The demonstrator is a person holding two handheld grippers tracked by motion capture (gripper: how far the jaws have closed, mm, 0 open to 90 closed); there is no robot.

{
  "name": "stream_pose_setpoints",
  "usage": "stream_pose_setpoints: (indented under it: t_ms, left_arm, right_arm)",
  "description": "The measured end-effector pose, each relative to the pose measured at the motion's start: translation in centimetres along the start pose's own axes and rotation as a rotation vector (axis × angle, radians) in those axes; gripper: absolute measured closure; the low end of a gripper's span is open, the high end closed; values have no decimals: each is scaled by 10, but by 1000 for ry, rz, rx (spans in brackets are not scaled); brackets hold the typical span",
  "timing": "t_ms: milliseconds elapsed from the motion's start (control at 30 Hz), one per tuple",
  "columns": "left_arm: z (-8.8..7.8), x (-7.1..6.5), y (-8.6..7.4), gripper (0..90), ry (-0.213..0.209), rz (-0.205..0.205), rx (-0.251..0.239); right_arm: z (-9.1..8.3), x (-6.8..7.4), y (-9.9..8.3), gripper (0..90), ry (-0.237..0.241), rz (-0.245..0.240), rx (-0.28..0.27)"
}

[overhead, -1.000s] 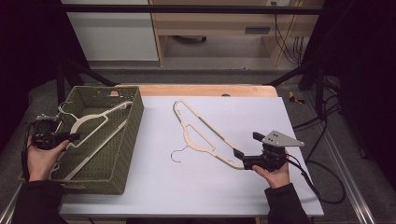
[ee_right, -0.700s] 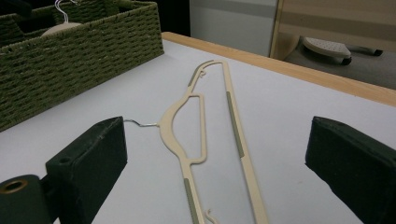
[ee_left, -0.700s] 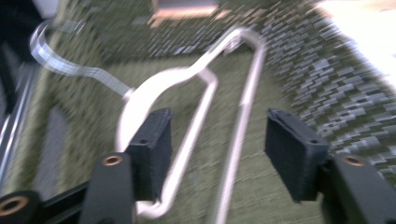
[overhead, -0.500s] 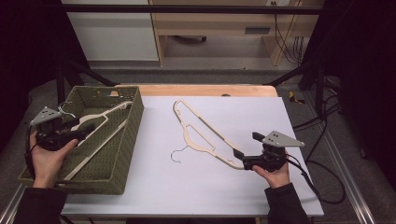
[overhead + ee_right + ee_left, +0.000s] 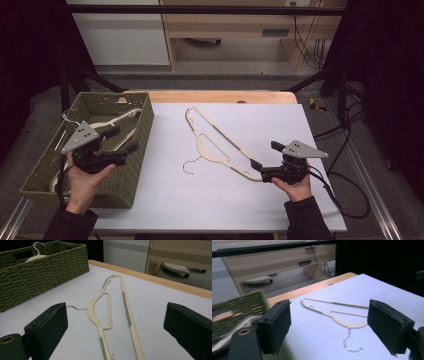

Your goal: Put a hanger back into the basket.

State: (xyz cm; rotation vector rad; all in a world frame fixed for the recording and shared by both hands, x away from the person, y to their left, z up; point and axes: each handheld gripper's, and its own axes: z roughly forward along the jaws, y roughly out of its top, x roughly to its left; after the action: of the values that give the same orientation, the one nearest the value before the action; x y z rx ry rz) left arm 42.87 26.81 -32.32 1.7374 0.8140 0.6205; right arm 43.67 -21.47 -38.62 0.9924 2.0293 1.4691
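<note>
A cream hanger (image 5: 215, 145) with a wire hook lies flat on the white table top. Its lower right end lies between the jaws of my right gripper (image 5: 265, 155), which stands open and low over the table; in the right gripper view the hanger (image 5: 105, 300) runs away between the pads without touching them. My left gripper (image 5: 125, 139) hovers over the right side of a green woven basket (image 5: 47, 167) and points towards the table. Its jaws have just been opening and hold nothing. A second cream hanger (image 5: 120, 118) lies in the basket.
Beyond the white top a wooden table edge (image 5: 215, 96) runs along the back. Cables trail on the floor at the right (image 5: 350, 135). In the left gripper view the table hanger (image 5: 337, 315) lies ahead and the basket wall (image 5: 239, 307) is close on the left.
My left hand has moved right across the basket from its left rim and risen a little, jaws spreading wider. The right gripper and the table hanger have stayed put.
</note>
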Motion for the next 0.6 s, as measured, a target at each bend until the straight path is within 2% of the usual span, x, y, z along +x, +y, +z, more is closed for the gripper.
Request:
stream_pose_setpoints:
  t_ms: [100, 133, 233, 467, 600]
  left_arm:
    - [11, -25, -1, 185, -12, 57, 20]
    - [17, -33, -2, 182, -20, 64, 24]
    - [30, -45, -5, 176, -34, 66, 35]
    - [65, -58, -20, 172, -58, 58, 90]
    - [84, -62, -31, 159, -81, 39, 127]
  right_arm:
    - [-1, 0, 0, 58, 0, 3, -4]
    - [-1, 0, 0, 57, 1, 4, -5]
    - [-1, 0, 0, 56, -1, 3, -7]
    - [-1, 0, 0, 53, -3, 5, -7]
    - [0, 0, 0, 54, 4, 0, -7]
